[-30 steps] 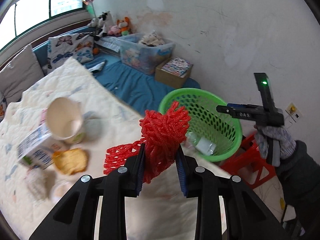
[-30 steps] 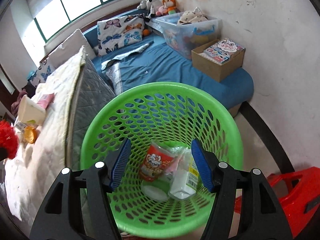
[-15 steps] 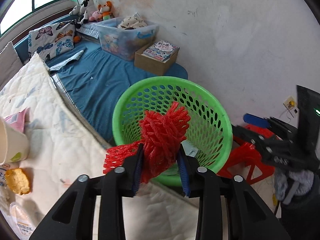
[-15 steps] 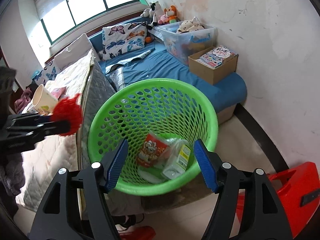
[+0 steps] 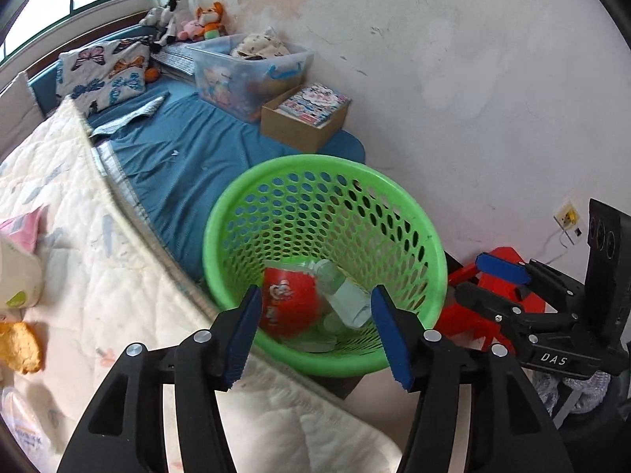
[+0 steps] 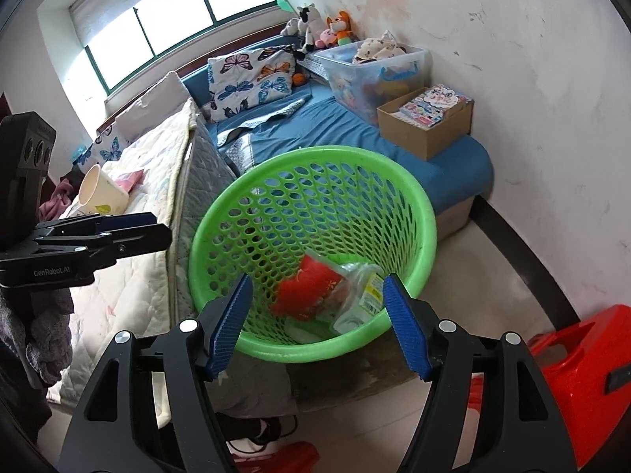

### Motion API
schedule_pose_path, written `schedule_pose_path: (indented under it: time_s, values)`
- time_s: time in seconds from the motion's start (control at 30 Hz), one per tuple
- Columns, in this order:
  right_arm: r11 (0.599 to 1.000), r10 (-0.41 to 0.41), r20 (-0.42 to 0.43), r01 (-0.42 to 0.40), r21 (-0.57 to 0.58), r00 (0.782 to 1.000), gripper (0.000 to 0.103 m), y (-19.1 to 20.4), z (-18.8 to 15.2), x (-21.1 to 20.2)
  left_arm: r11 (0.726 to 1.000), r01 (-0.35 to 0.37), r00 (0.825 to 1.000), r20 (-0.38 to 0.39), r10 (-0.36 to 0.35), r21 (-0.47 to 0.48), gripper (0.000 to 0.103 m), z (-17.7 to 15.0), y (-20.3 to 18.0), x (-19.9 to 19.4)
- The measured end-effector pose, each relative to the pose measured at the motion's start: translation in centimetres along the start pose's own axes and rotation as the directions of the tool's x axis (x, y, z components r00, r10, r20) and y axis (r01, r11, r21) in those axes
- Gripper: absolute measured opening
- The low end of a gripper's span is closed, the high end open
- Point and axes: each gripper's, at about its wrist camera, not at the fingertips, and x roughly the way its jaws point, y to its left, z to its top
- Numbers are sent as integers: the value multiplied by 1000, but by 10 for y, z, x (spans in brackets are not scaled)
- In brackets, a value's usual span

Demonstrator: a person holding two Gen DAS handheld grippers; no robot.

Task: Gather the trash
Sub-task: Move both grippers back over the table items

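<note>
Left tool (image 5: 315,329): jaws spread wide with nothing between them, where half a second ago they pinched the red foam net; the blue pads frame the basket's near rim.
Right tool (image 6: 317,321): wide apart and empty, as in the earlier frames; in the left wrist view it sits at 4 o'clock (image 5: 491,282), beside the basket.
Change: the red foam net has left the left tool; I cannot pick it out for certain among the red things in the basket.
Green basket (image 5: 236,213): round, perforated plastic, tilted, just beside the bed's edge; at the centre of both views (image 6: 406,193).
Trash inside: a red printed wrapper (image 5: 290,303) lying against a clear plastic bottle (image 5: 345,295); from the right wrist the wrapper (image 6: 311,287) is at 6 o'clock in the basket, the bottle (image 6: 361,299) to its right.
Bed (image 5: 98,260): cream quilt at 9 o'clock, carrying a paper cup (image 6: 100,193) and a yellowish scrap (image 5: 19,349).
Red stool (image 6: 583,374): at 4 o'clock on the floor.
</note>
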Motion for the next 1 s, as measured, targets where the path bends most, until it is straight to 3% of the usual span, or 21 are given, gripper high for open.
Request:
schedule_pose_path:
  time_s: [0.33,0.73,0.87,1.0]
  values:
    - [997,49,13,-49,-54,999,70,34,4,-4,994,-67,995,71,73,-86,56,-34,44,-57]
    - [980,129,4,-127,-156,992,71,95,12,4,949,-217,961,123,249,-227,56,-92,117,-122]
    - [971,156,0,-153,-185,988,72,113,14,7,924,-288,937,125,326,-252,69,-105,139,-136]
    - [963,174,-7,-172,-210,985,73,128,15,9,906,-339,924,92,372,-254,75,-117,163,-137]
